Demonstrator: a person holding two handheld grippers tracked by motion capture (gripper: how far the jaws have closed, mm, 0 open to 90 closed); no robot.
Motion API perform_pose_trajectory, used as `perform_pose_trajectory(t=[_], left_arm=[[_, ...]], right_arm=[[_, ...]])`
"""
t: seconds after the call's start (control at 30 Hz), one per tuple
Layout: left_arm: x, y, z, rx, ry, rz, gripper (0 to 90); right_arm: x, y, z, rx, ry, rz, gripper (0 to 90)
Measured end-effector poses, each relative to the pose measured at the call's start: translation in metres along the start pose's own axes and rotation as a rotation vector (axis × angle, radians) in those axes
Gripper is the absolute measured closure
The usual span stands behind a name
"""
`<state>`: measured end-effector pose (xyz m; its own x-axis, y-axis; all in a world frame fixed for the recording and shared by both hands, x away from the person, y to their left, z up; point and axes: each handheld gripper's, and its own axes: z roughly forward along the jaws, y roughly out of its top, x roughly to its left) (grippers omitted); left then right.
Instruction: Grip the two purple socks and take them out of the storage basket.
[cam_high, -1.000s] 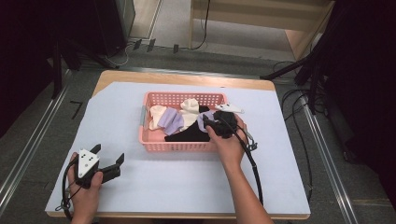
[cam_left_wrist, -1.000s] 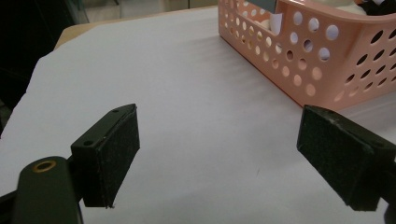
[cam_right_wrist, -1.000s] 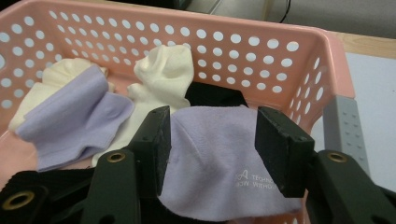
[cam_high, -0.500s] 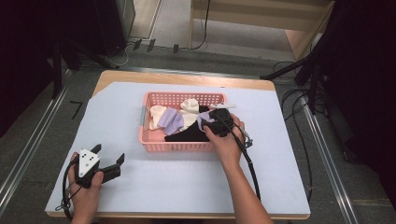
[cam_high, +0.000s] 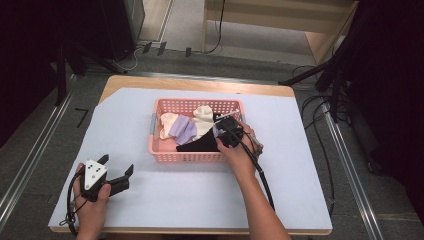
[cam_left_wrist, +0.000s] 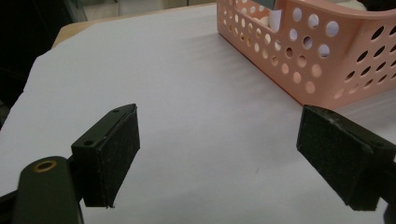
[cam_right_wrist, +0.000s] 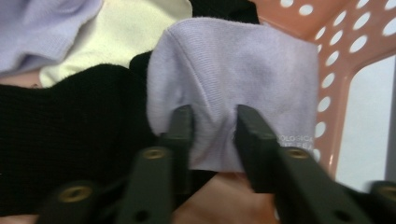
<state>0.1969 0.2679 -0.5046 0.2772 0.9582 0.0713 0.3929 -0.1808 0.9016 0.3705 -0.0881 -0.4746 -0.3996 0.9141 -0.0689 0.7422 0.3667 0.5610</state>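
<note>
A pink perforated basket (cam_high: 195, 102) stands mid-table with socks in it: cream (cam_high: 202, 115), lavender (cam_high: 182, 129) and black (cam_high: 197, 145). My right gripper (cam_high: 220, 132) reaches down into the basket's right end. In the right gripper view its jaws (cam_right_wrist: 212, 126) have just been closing and now pinch a fold of a lavender sock (cam_right_wrist: 243, 74), which lies over the black sock (cam_right_wrist: 70, 116) beside the basket wall (cam_right_wrist: 336, 60). My left gripper (cam_high: 117, 167) rests on the table at the front left, open, with nothing between its pads (cam_left_wrist: 112, 154).
A pale sheet (cam_high: 300, 165) covers the wooden table. The basket's near corner (cam_left_wrist: 327, 60) lies ahead and right of the left gripper. Cables (cam_high: 320, 115) trail on the floor to the right.
My right hand has edged slightly left inside the basket. The left hand and its gripper have stayed where they were.
</note>
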Motion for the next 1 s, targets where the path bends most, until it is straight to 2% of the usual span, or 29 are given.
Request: perform_pose_trajectory(t=[0.07, 0.2, 0.23, 0.27, 0.33, 0.37, 0.4, 0.43, 0.5, 0.53, 0.6, 0.67, 0.9, 1.0], left_arm=[[0.0, 0.0, 0.0, -0.001, 0.0, -0.001, 14.2], [0.0, 0.0, 0.0, -0.002, 0.0, -0.003, 14.2], [0.0, 0.0, 0.0, -0.002, -0.001, -0.003, 14.2], [0.0, 0.0, 0.001, -0.002, -0.003, -0.003, 14.2], [0.0, 0.0, 0.001, -0.003, -0.004, -0.005, 14.2], [0.0, 0.0, 0.001, -0.003, -0.004, -0.005, 14.2], [0.001, 0.0, 0.001, -0.002, -0.004, -0.005, 14.2], [0.001, 0.0, 0.001, -0.001, -0.005, -0.006, 14.2], [0.001, 0.0, 0.0, 0.002, -0.006, -0.002, 14.2], [0.001, 0.0, 0.0, 0.002, -0.005, -0.003, 14.2], [0.001, 0.0, 0.0, 0.0, -0.004, -0.003, 14.2], [0.001, 0.0, 0.0, 0.001, -0.002, -0.002, 14.2], [0.001, 0.0, 0.0, -0.002, -0.003, -0.008, 14.2], [0.0, 0.0, 0.0, -0.005, -0.001, -0.01, 14.2]], right_arm=[[-0.003, -0.001, -0.001, -0.015, 0.034, 0.037, 84.0], [-0.006, -0.004, -0.005, -0.084, 0.075, 0.07, 87.1], [-0.008, -0.006, -0.007, -0.132, 0.096, 0.097, 87.4], [-0.008, -0.006, -0.007, -0.132, 0.096, 0.097, 87.4], [-0.009, -0.009, -0.01, -0.2, 0.1, 0.108, 87.5], [-0.009, -0.01, -0.012, -0.221, 0.103, 0.104, 87.5], [-0.008, -0.013, -0.015, -0.276, 0.099, 0.095, 87.5], [-0.008, -0.013, -0.015, -0.276, 0.099, 0.095, 87.5], [-0.008, -0.015, -0.017, -0.32, 0.085, 0.076, 87.5], [-0.008, -0.016, -0.021, -0.359, 0.084, 0.064, 87.5], [-0.009, -0.015, -0.023, -0.373, 0.083, 0.062, 87.5], [-0.011, -0.014, -0.032, -0.426, 0.087, 0.058, 87.5], [-0.021, -0.01, -0.059, -0.593, 0.072, 0.08, 87.5], [-0.022, -0.009, -0.067, -0.624, 0.073, 0.079, 87.4]])
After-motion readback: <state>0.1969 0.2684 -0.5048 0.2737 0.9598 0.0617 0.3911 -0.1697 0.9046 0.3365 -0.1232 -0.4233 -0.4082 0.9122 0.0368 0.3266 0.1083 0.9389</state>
